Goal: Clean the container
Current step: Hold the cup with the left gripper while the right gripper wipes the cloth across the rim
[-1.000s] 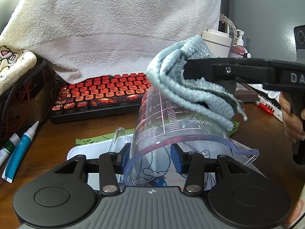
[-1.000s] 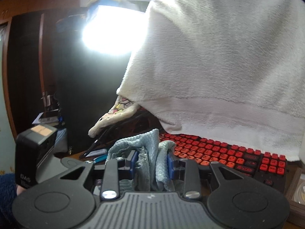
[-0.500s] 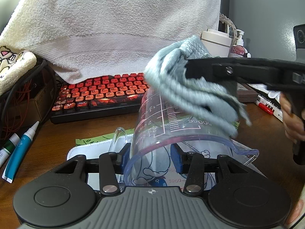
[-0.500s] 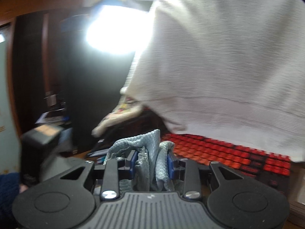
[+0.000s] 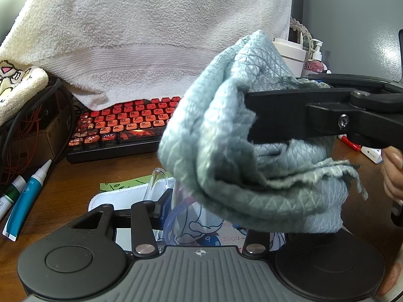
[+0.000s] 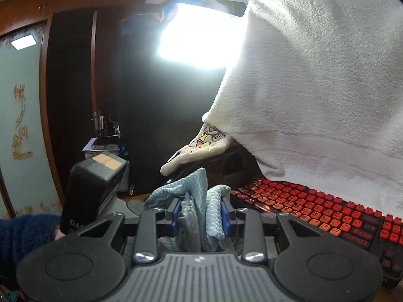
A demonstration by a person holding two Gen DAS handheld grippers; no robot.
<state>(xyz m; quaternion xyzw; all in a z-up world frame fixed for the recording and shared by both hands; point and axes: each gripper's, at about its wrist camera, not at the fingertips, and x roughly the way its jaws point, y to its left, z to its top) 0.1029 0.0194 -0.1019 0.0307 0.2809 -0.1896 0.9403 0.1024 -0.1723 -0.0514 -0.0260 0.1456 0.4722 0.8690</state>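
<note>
1. While the left gripper (image 5: 201, 211) kept its blue pads closed on the clear measuring container (image 5: 181, 201), the container lay on its side between them, mostly hidden behind the cloth (image 5: 252, 156).
2. Its handle (image 5: 157, 178) showed just left of the gripper, above a white mat (image 5: 118, 196) on the wooden desk (image 5: 75, 176).
3. Across the left wrist view, the right gripper (image 6: 200, 216) reached in from the right, its fingers clamped on the bunched grey-blue cloth (image 6: 196, 201), which hung directly in front of the container's mouth; contact could not be told.
4. Readable writing: "ALT" on the red keyboard (image 5: 126, 123), "28" on a pump bottle (image 5: 314, 60), and "DA" on the left gripper's body in the right wrist view.
</note>
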